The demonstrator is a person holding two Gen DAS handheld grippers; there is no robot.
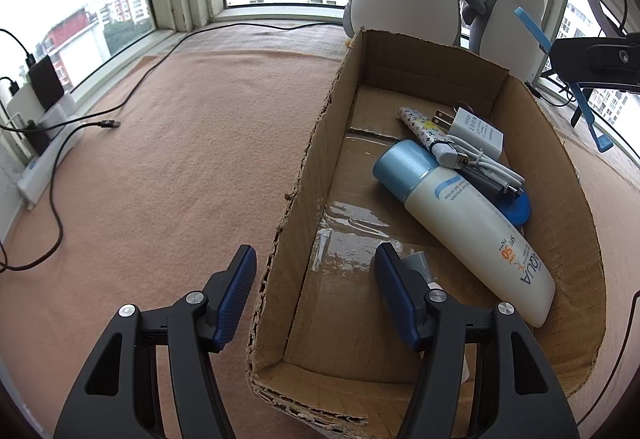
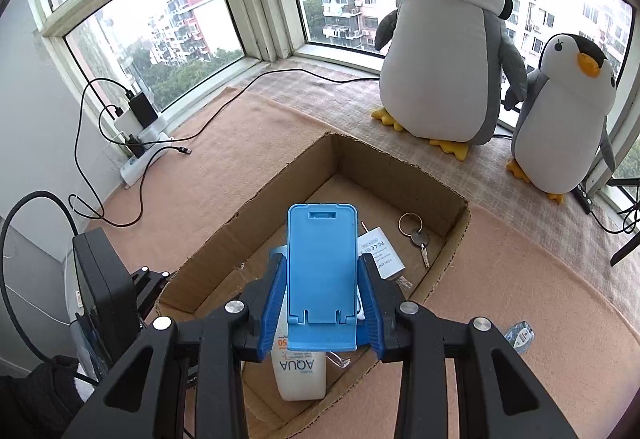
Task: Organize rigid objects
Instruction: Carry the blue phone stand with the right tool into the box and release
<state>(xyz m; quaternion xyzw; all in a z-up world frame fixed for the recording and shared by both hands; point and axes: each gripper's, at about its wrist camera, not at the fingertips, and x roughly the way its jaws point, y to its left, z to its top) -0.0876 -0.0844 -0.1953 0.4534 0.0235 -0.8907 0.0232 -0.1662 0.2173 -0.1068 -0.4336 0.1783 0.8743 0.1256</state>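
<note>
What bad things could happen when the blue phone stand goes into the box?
The blue plastic phone stand, clamped in the right gripper, hangs over the white sunscreen bottle in the torn cardboard box. Dropped there, it may bounce or roll the bottle. The left gripper, open, straddles the box's ragged wall and might snag or shove it.

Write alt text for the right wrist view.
The right gripper clamps a blue phone stand above an open cardboard box holding a sunscreen bottle, charger and keys. Two plush penguins stand behind.
</note>
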